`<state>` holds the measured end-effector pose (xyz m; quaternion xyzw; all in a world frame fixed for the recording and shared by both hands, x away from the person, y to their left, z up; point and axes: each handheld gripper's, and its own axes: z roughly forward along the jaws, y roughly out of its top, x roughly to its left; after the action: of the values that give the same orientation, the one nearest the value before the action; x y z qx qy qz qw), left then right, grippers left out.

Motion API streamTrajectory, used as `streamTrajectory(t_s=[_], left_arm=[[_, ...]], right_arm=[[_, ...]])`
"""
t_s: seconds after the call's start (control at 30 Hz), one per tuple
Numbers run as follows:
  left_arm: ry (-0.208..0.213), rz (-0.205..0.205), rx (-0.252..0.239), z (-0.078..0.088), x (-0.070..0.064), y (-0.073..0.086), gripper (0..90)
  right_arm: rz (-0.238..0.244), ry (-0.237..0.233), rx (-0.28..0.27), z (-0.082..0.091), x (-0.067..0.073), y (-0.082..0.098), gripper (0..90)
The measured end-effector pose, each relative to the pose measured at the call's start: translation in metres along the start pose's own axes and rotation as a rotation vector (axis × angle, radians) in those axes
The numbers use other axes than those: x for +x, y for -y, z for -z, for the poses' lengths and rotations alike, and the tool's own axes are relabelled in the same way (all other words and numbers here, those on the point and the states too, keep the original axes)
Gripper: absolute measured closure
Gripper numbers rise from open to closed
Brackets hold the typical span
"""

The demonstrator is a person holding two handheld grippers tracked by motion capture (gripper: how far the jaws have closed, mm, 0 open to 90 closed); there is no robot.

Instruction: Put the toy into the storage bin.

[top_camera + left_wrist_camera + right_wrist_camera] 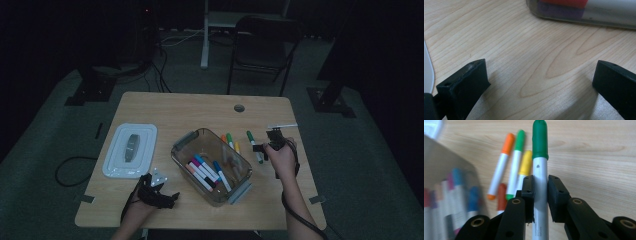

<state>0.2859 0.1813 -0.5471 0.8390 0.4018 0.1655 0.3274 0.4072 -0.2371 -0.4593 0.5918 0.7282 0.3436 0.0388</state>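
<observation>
The right gripper (540, 183) has its jaws clamped on the green marker (540, 157), just off the bench, so carry it level over the clear container (212, 167) (left gripper (536, 82) jaws gape empty).

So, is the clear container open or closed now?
Open. The clear container has no lid on it and markers lie inside it. The white lid lies flat on the table, to the container's left.
</observation>
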Motion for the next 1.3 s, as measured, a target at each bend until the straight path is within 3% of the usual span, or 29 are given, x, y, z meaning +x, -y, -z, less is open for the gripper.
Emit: streamTrajectory(t_s=[0.3, 0.33, 0.57, 0.87, 1.07, 1.3], left_arm=[[0.0, 0.001, -0.002, 0.0, 0.0, 0.0, 0.7], [0.0, 0.001, -0.002, 0.0, 0.0, 0.0, 0.7], [-0.001, 0.0, -0.001, 0.0, 0.0, 0.0, 0.7], [0.0, 0.001, -0.001, 0.0, 0.0, 0.0, 0.7], [0.001, 0.001, -0.001, 0.0, 0.0, 0.0, 0.7], [0.001, -0.001, 0.002, 0.0, 0.0, 0.0, 0.7]], right_arm=[[0.093, -0.083, -0.057, 0.036, 0.039, -0.007, 76.2], [0.093, -0.083, -0.057, 0.036, 0.039, -0.007, 76.2], [0.181, -0.181, -0.058, 0.045, 0.079, -0.009, 76.3], [0.291, -0.289, 0.02, 0.029, 0.131, -0.004, 76.2], [0.335, -0.339, 0.097, 0.011, 0.153, 0.002, 76.2], [0.381, -0.34, 0.201, -0.018, 0.173, 0.011, 76.1]])
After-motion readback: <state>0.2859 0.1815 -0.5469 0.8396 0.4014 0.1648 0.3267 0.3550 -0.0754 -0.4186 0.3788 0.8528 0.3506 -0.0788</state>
